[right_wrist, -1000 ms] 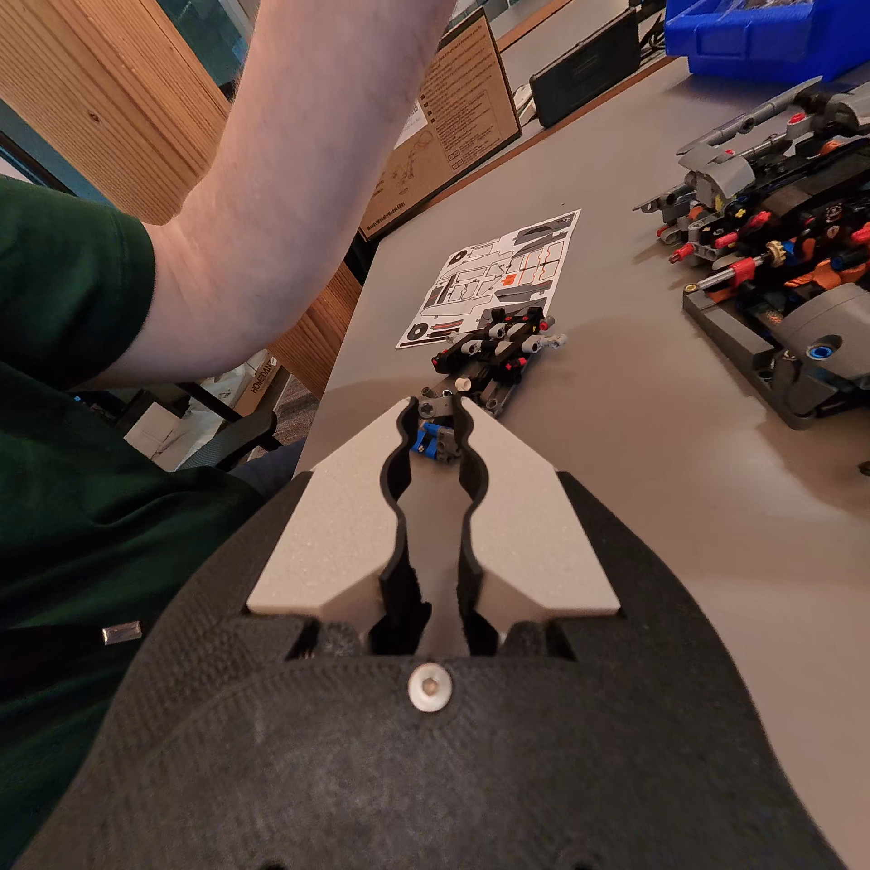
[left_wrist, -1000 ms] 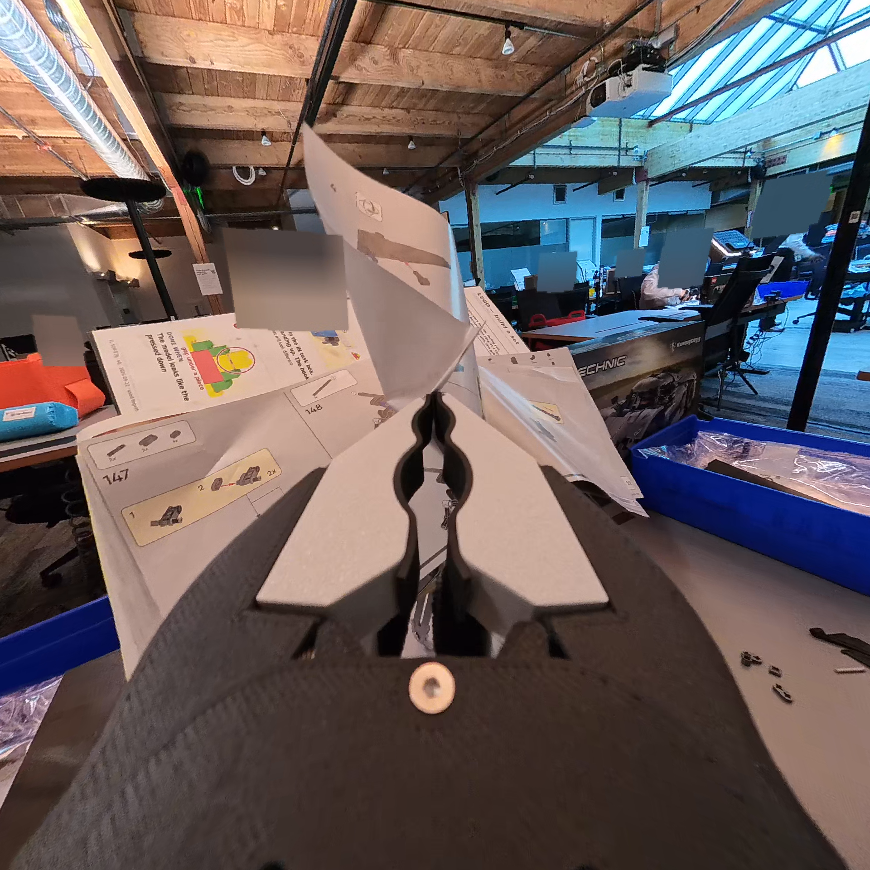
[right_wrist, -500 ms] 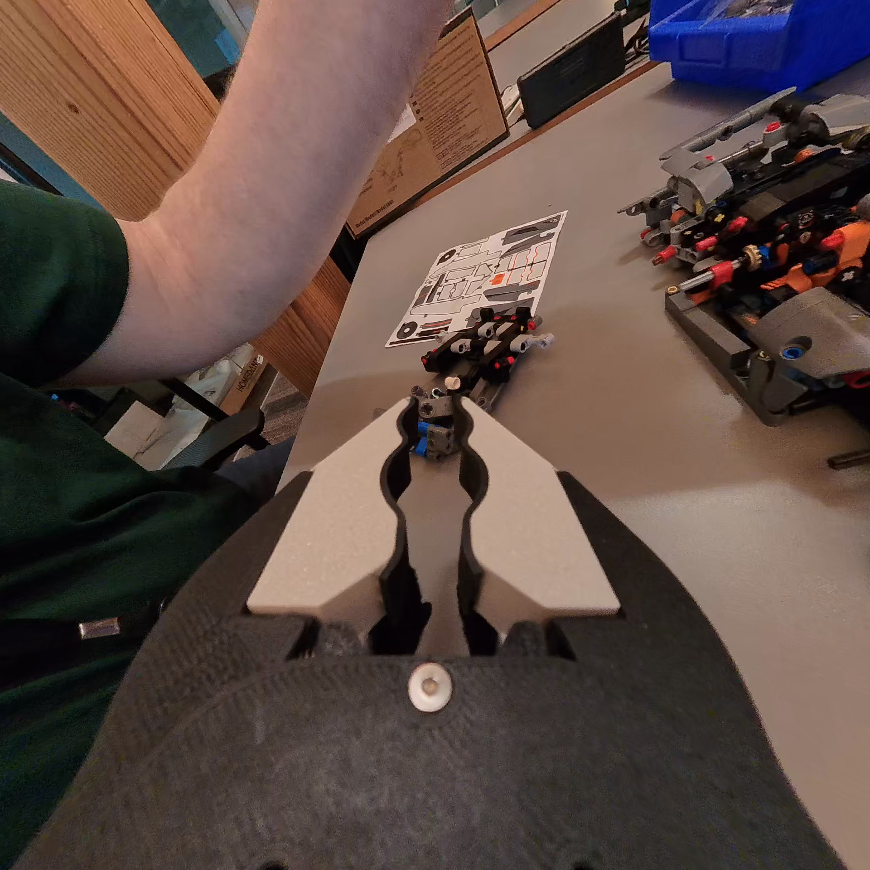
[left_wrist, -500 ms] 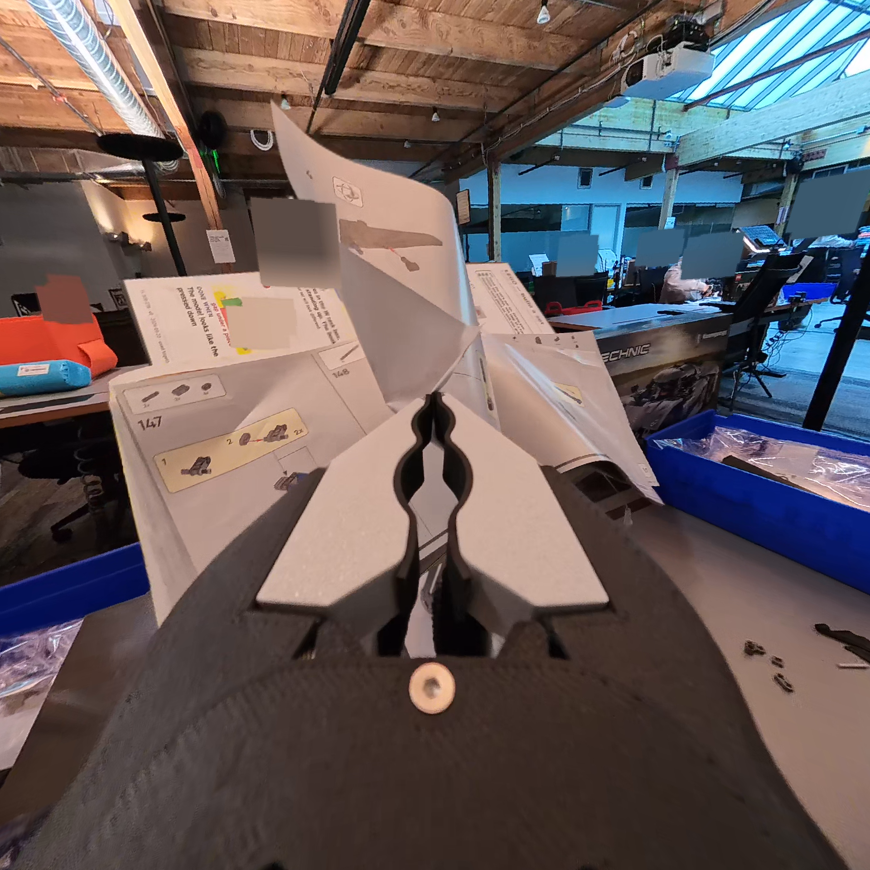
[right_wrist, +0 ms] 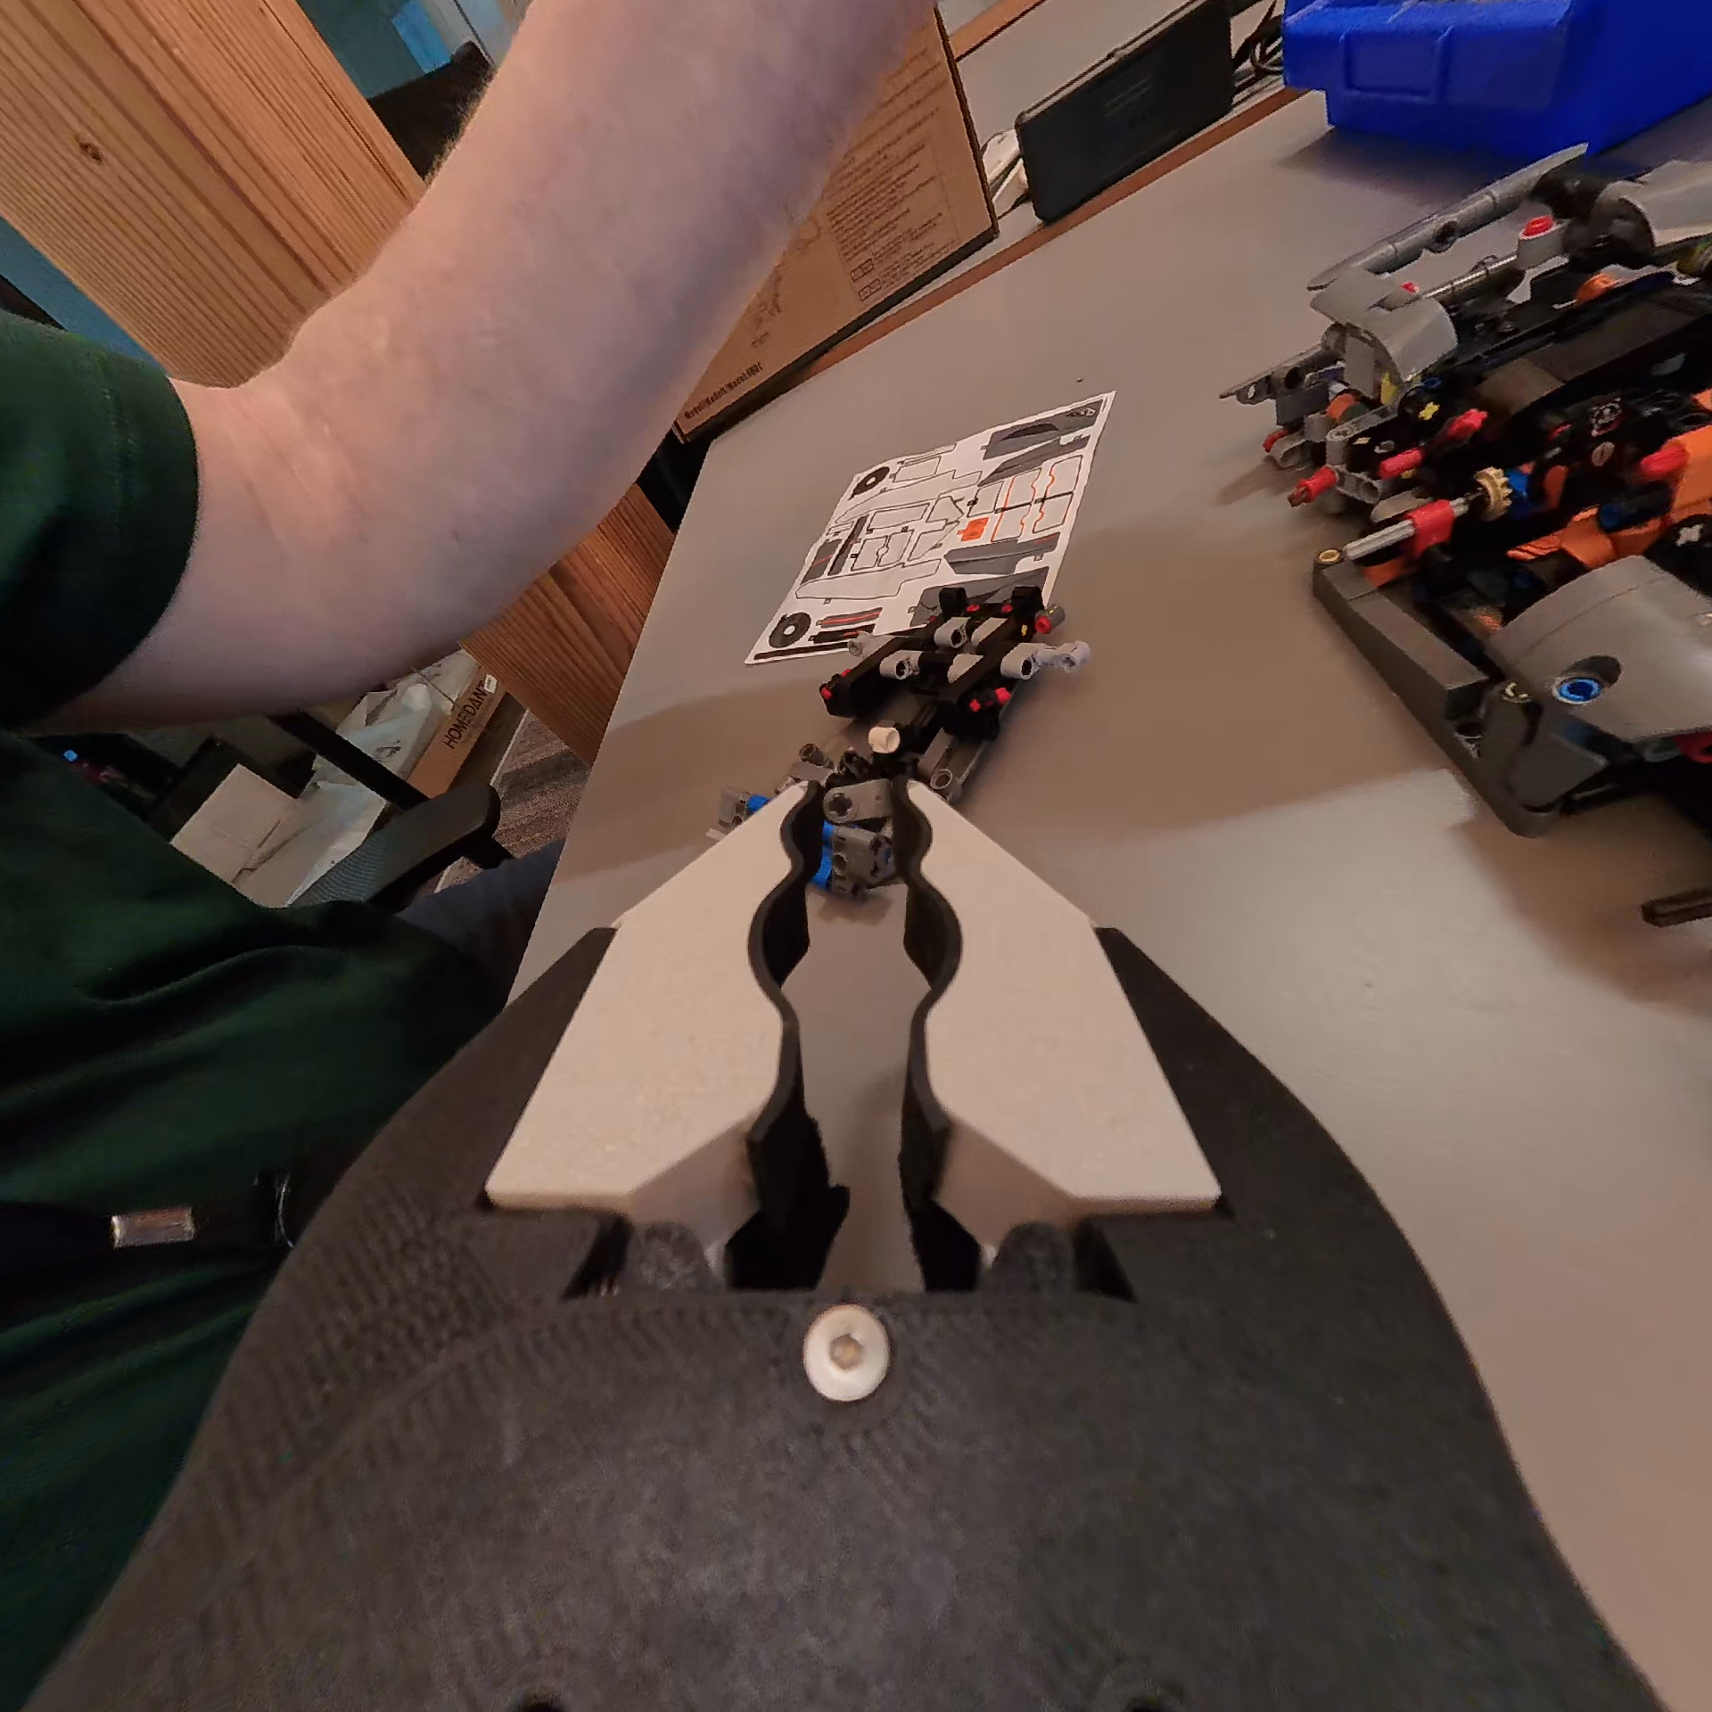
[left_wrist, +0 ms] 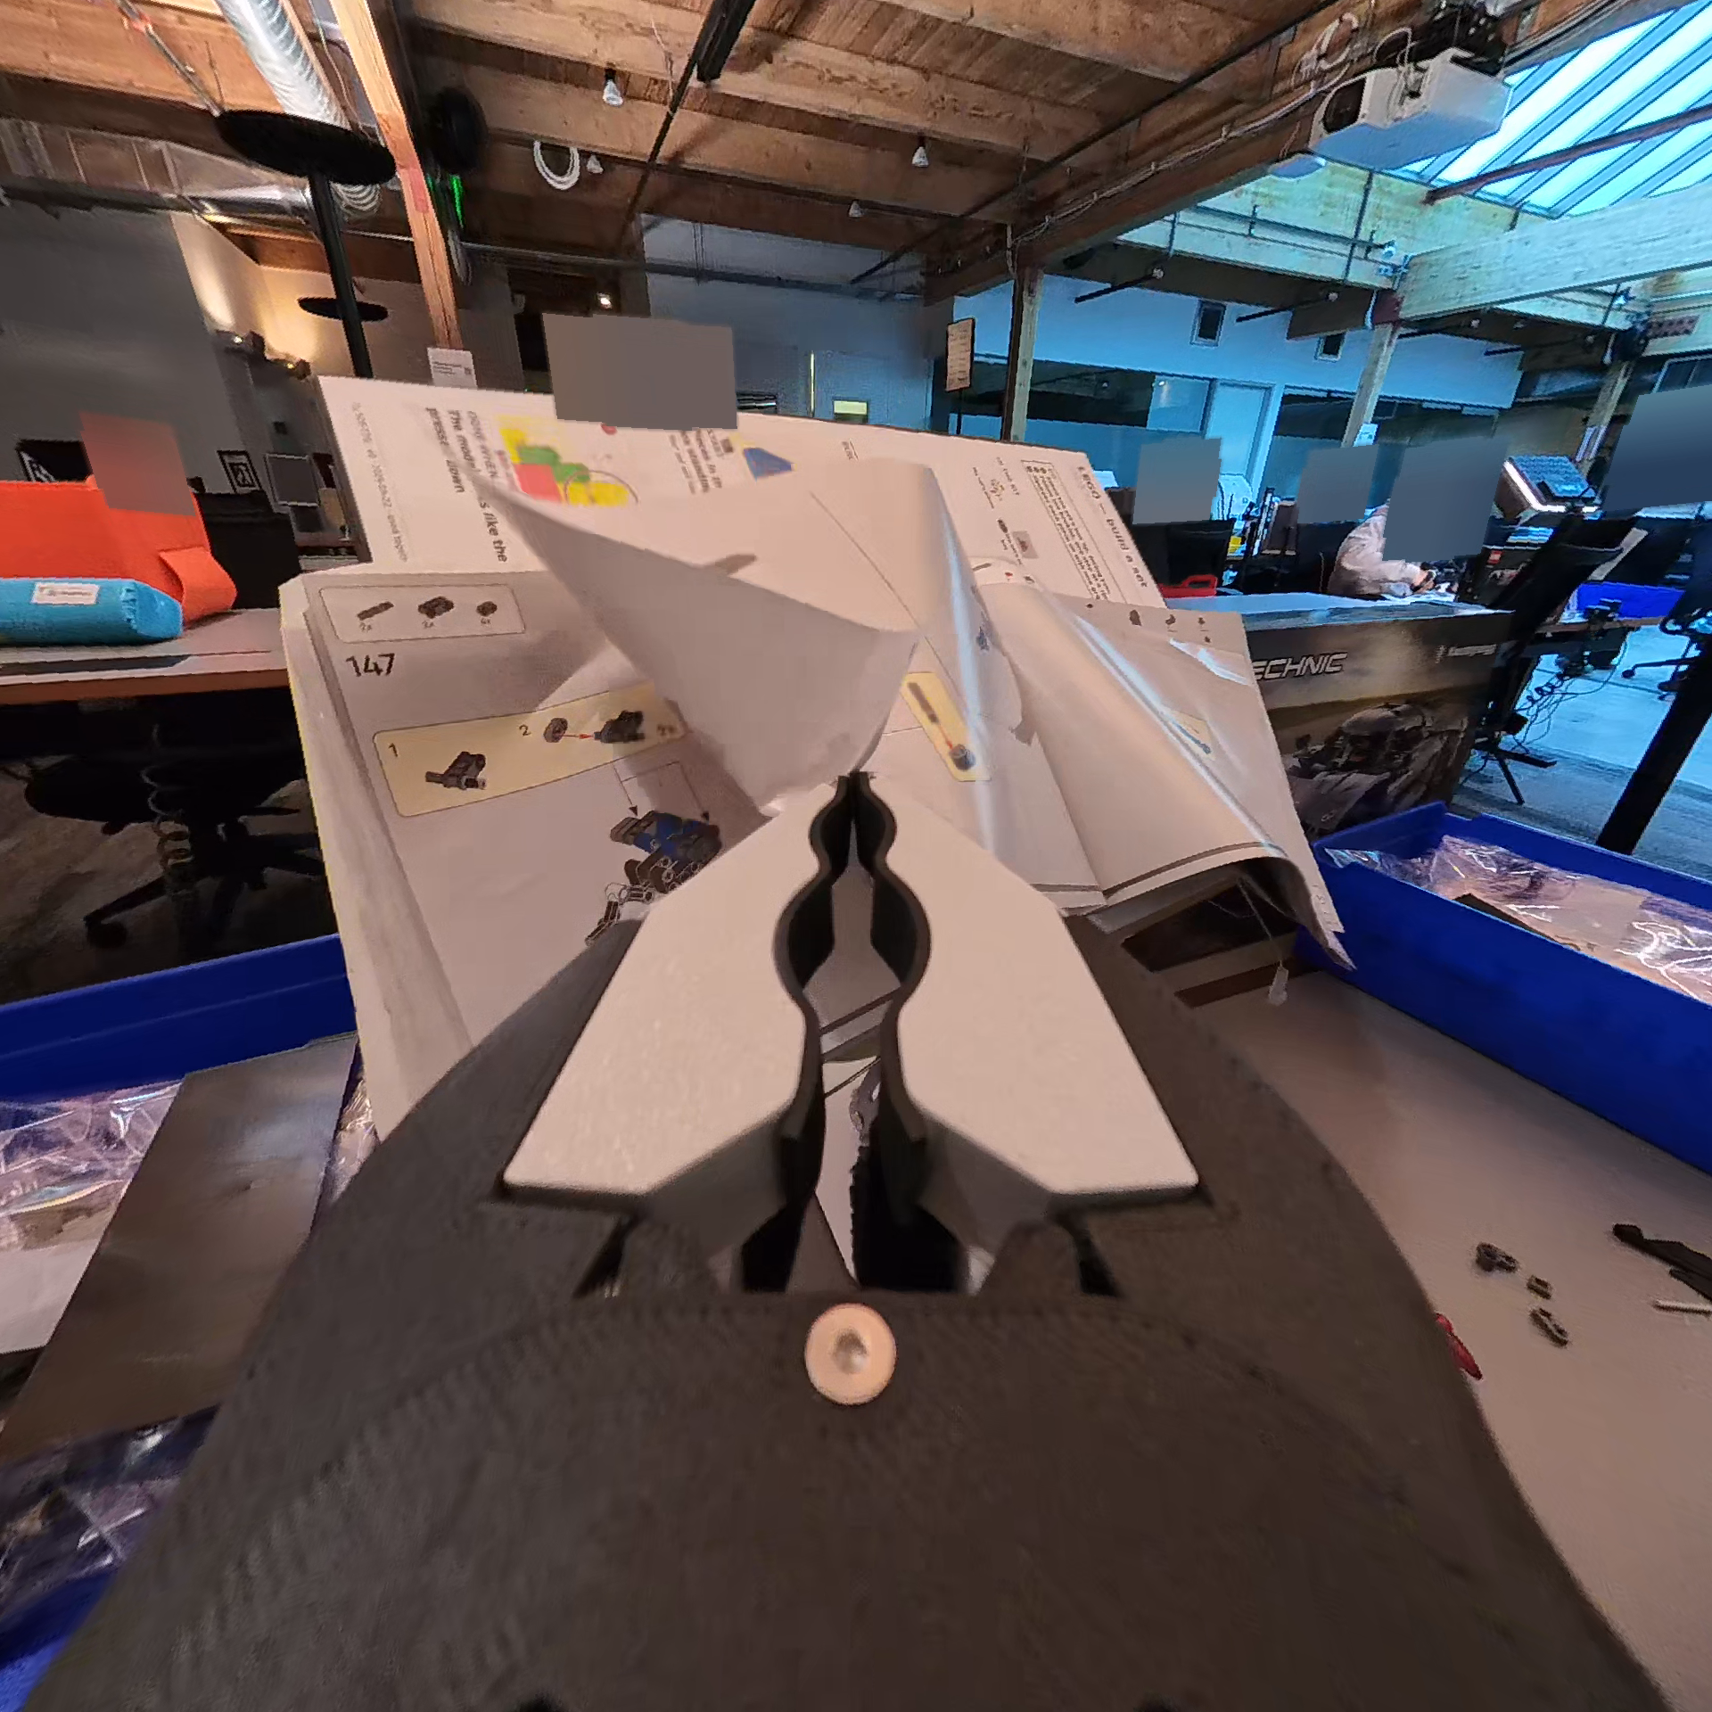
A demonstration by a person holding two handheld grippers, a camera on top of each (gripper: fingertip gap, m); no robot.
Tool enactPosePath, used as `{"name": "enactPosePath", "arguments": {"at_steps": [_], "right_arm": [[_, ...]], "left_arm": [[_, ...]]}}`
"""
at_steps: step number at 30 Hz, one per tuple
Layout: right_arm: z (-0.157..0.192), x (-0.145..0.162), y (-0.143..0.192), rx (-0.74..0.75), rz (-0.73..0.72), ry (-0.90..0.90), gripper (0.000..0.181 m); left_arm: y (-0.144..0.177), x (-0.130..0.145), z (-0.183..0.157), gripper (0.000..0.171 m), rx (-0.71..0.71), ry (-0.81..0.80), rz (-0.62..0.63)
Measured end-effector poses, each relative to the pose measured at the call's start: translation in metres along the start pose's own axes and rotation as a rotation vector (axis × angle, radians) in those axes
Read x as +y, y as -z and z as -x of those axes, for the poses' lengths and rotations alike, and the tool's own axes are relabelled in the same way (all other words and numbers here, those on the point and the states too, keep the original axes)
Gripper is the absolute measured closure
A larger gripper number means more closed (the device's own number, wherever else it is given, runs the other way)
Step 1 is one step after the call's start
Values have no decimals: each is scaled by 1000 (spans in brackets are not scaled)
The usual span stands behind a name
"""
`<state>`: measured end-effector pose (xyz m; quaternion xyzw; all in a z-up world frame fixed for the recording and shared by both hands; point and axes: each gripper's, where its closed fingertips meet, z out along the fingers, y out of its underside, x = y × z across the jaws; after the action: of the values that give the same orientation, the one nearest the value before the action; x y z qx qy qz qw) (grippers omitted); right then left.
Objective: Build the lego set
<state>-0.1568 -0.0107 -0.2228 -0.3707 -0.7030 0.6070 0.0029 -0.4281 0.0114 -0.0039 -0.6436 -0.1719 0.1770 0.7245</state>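
Now, left gripper (left_wrist: pixel 853 783): tips pressed together on the edge of a curled page (left_wrist: pixel 760 648) of the instruction booklet (left_wrist: pixel 482 787), at the centre of the left wrist view.
Right gripper (right_wrist: pixel 857 815): tips narrowly apart around a small grey-and-blue lego piece (right_wrist: pixel 857 848) at frame centre; whether the fingers press it, I cannot tell.
Lego subassembly (right_wrist: pixel 954 662): black with red and grey pins, on the grey table (right_wrist: pixel 1297 973) just beyond the right tips, overlapping the sticker sheet (right_wrist: pixel 936 519).
Larger lego model (right_wrist: pixel 1519 519): right edge of the right wrist view, cut off by the frame.
Blue bin (left_wrist: pixel 1519 963): right of the booklet, contents under crinkled plastic, hard to make out.
Loose small parts (left_wrist: pixel 1519 1283): lower right of the left wrist view, too small to identify.
Forearm (right_wrist: pixel 519 352): upper left of the right wrist view, hand out of frame.
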Motion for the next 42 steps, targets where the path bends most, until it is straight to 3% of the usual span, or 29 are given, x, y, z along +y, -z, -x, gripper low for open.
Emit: {"name": "enactPosePath", "arguments": {"at_steps": [42], "right_arm": [[-25, -18, 33, 118, -58, 17, 169]], "left_arm": [[2, 2, 0, 171, 42, -63, 42]]}}
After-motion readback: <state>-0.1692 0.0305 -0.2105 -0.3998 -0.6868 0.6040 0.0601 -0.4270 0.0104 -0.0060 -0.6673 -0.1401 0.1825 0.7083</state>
